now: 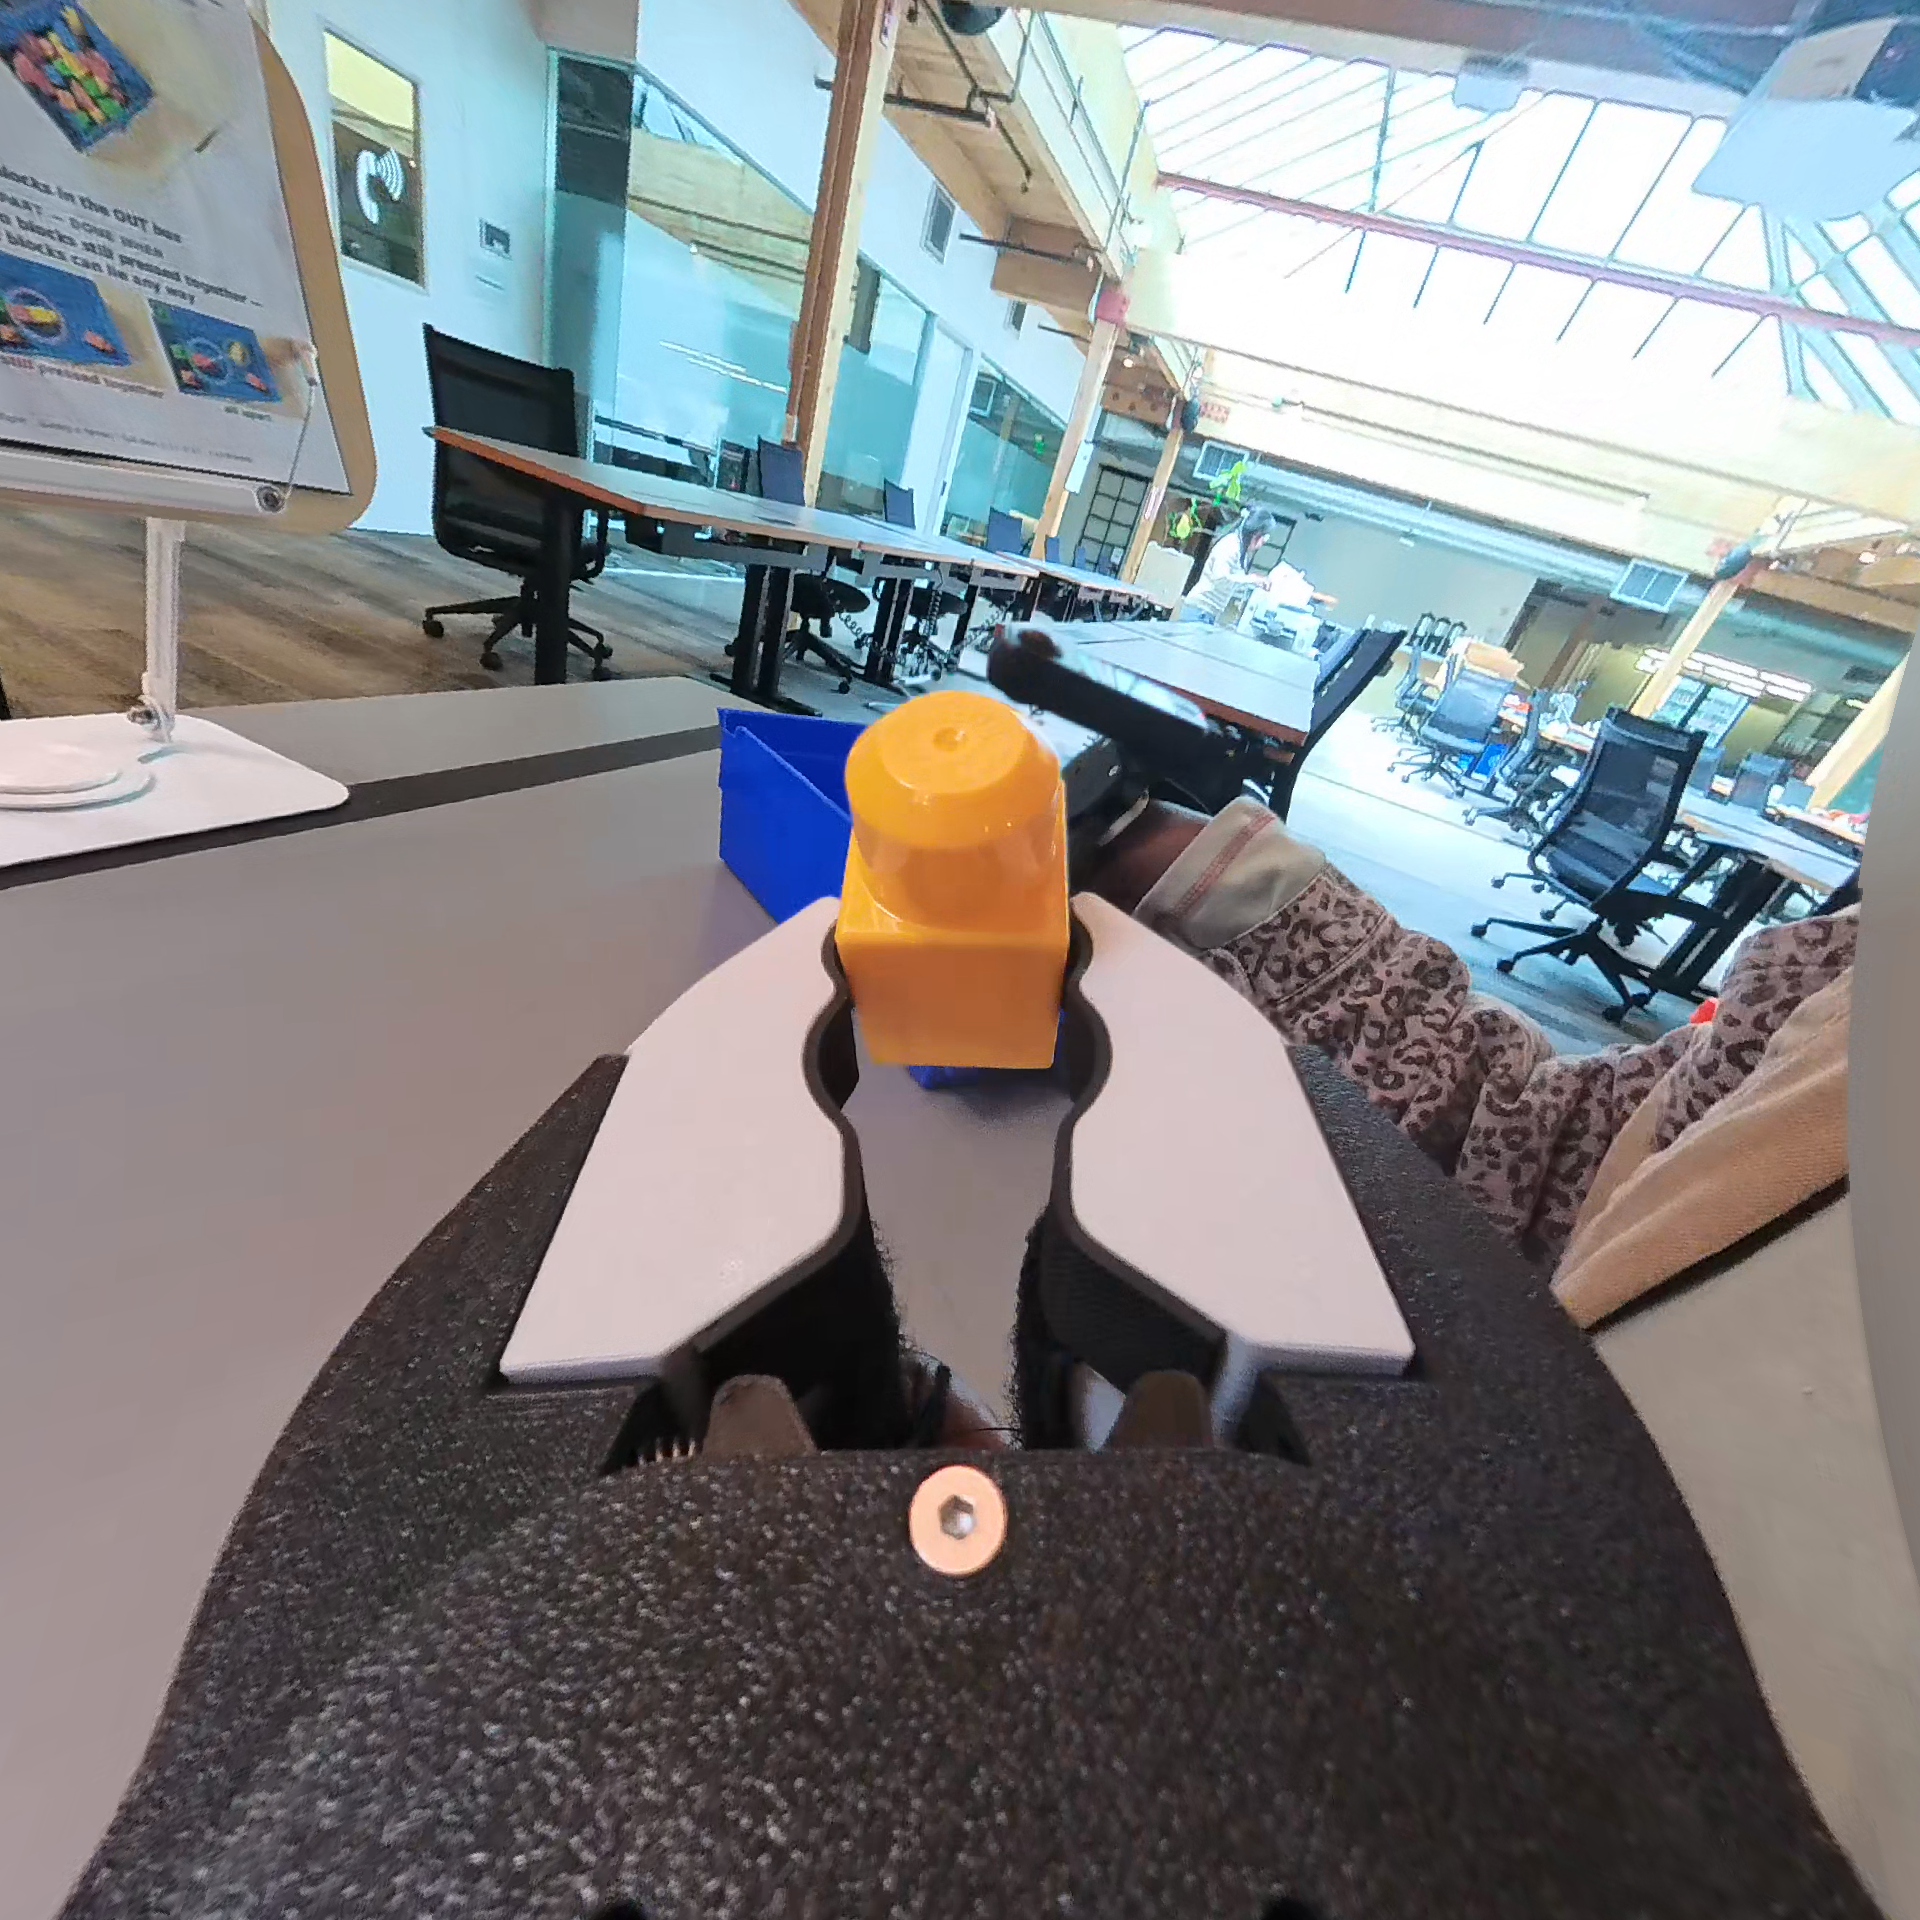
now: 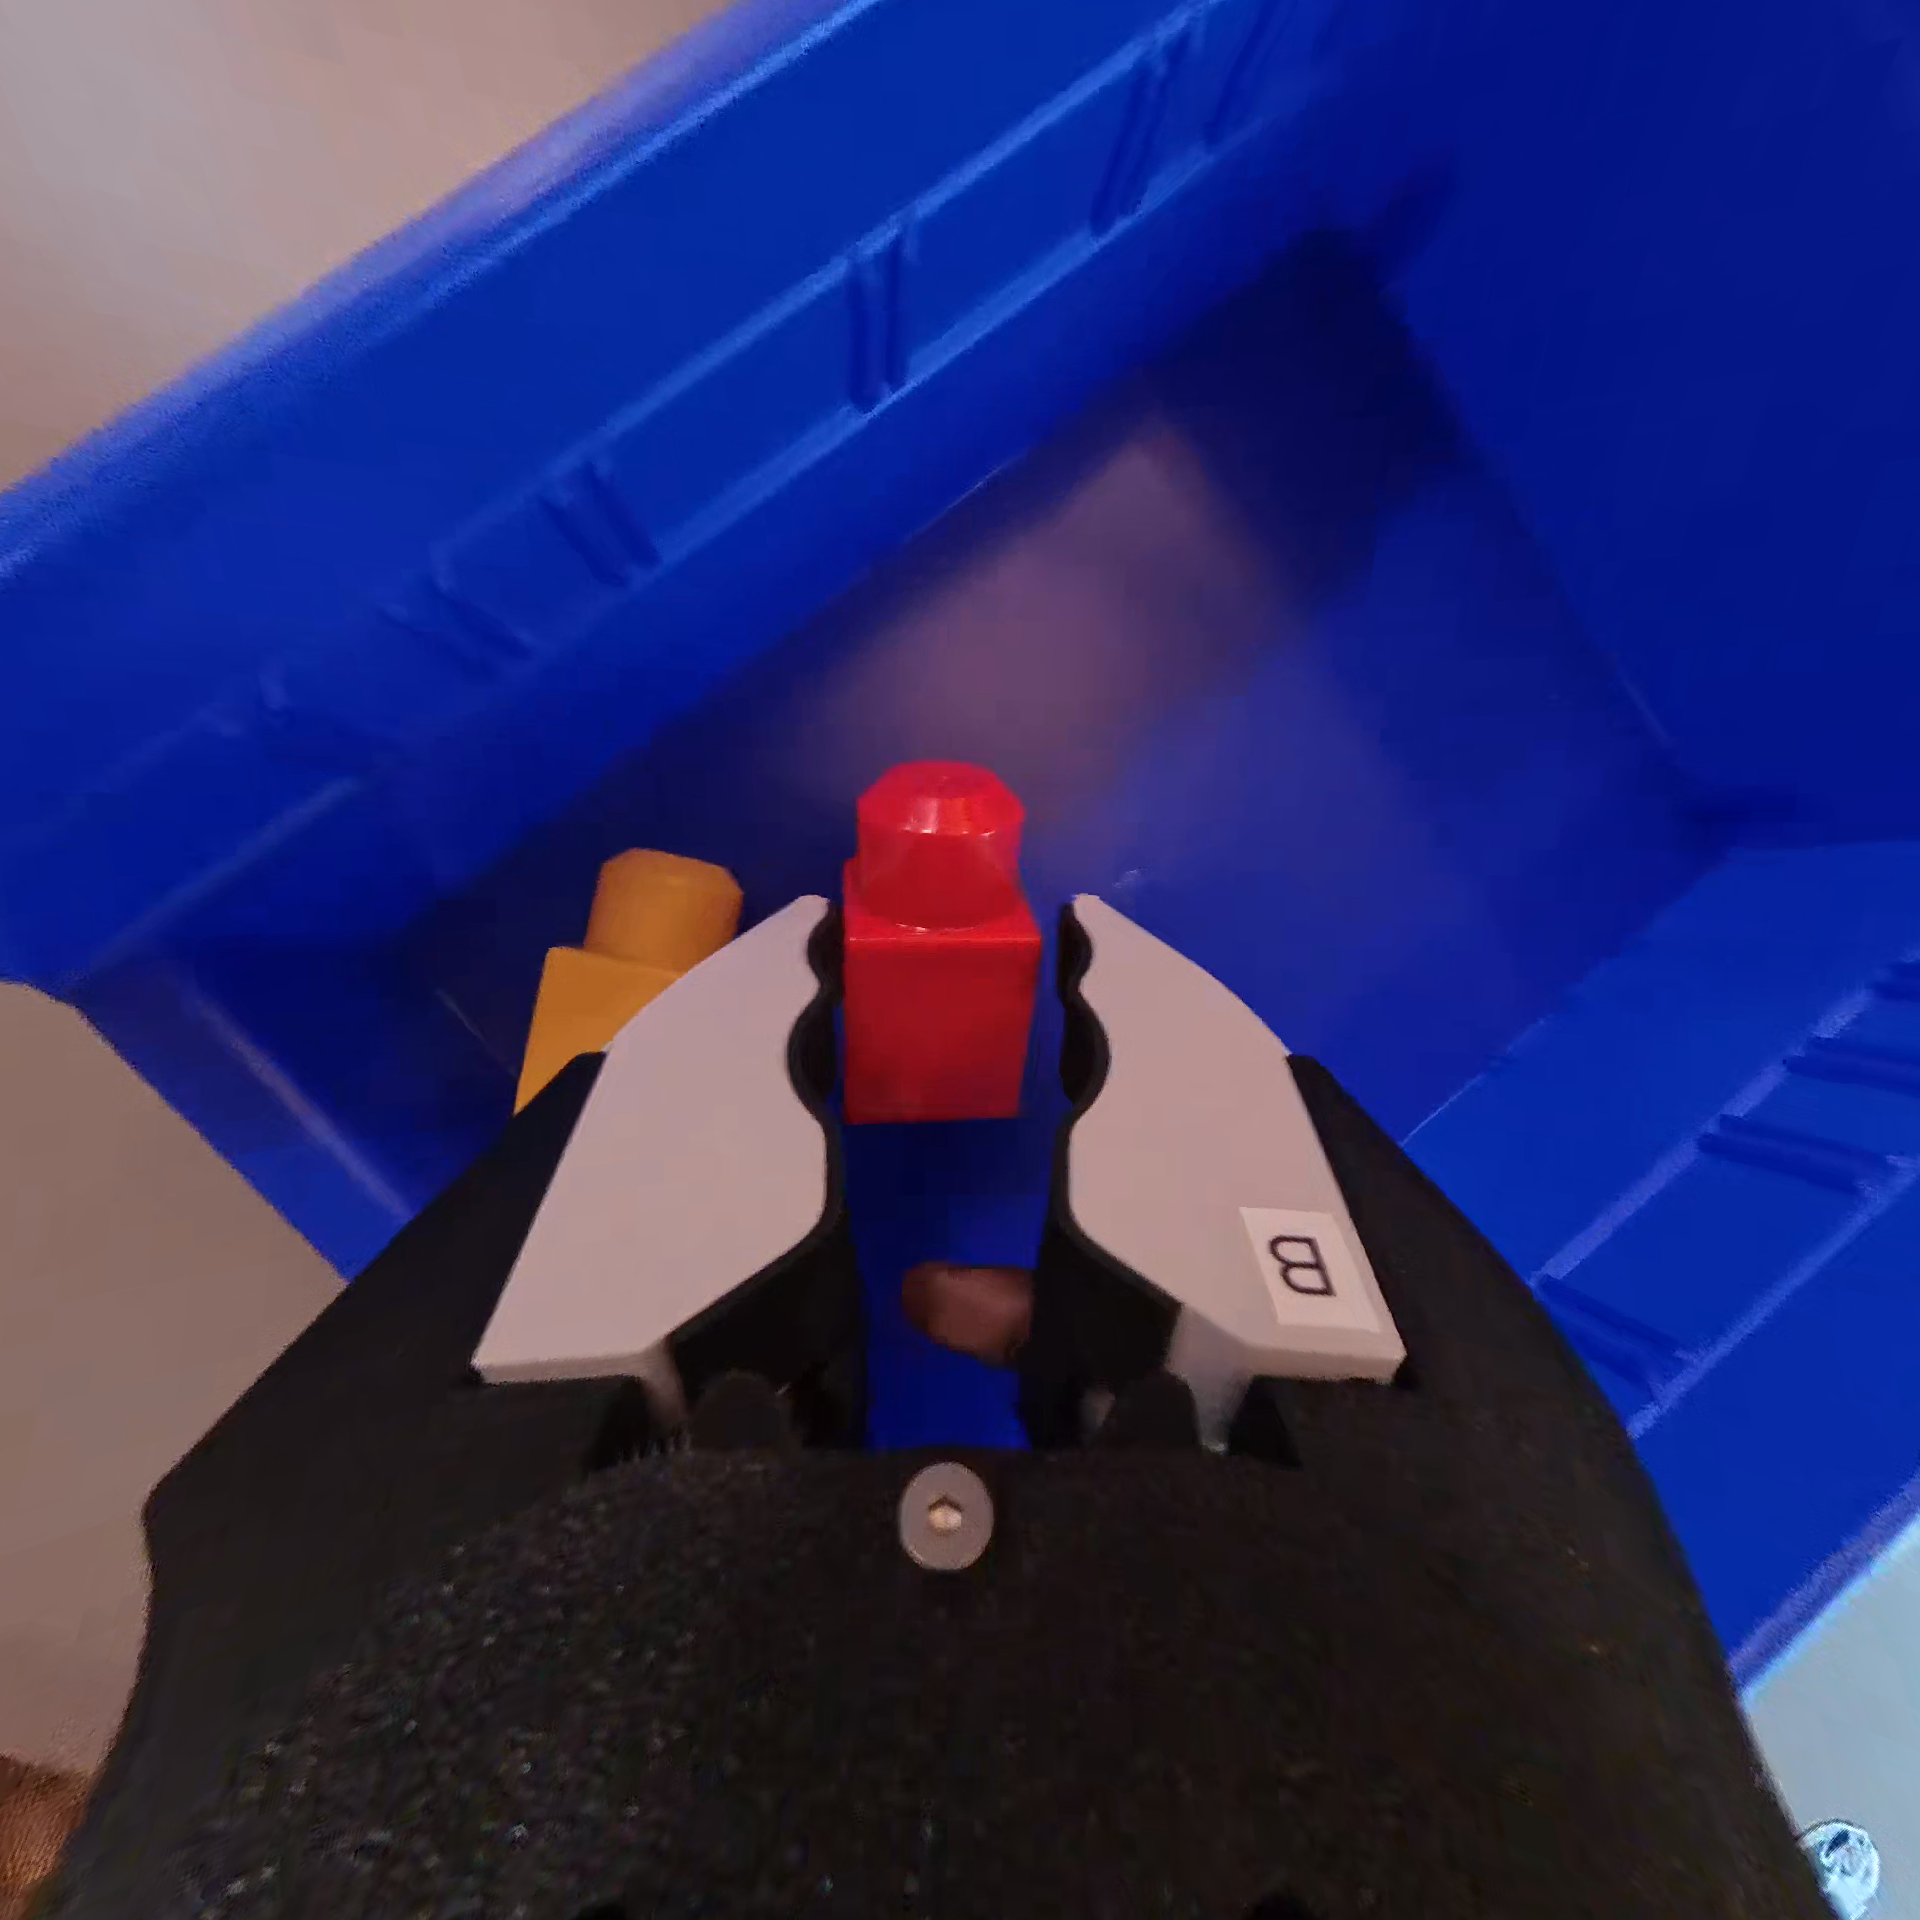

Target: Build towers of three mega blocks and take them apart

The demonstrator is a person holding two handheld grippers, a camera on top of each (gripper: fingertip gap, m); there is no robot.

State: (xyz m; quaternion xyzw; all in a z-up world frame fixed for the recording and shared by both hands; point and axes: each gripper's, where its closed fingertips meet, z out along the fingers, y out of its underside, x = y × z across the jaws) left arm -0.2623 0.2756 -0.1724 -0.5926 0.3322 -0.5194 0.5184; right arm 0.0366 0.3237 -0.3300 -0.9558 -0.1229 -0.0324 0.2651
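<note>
My left jaws [image 1: 954, 971] squeeze an orange block [image 1: 951, 935] with a blue block [image 1: 951, 1075] under it, above the gray tabletop [image 1: 364, 1039]. My right jaws [image 2: 940, 997] sit apart around a red block [image 2: 940, 997] over the blue bin [image 2: 1351, 520]; there is a gap on 1 side, so it could drop crooked onto the other orange block [image 2: 613, 966]. The bin walls are close. The tabletop has lots of room.

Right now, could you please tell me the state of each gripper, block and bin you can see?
Left gripper: shut on the orange block, stud forward, above the grey table.
Right gripper: open; the red block stands between its fingers, a gap on the right side.
Blue bin: open-topped, another orange block lying inside.
</note>
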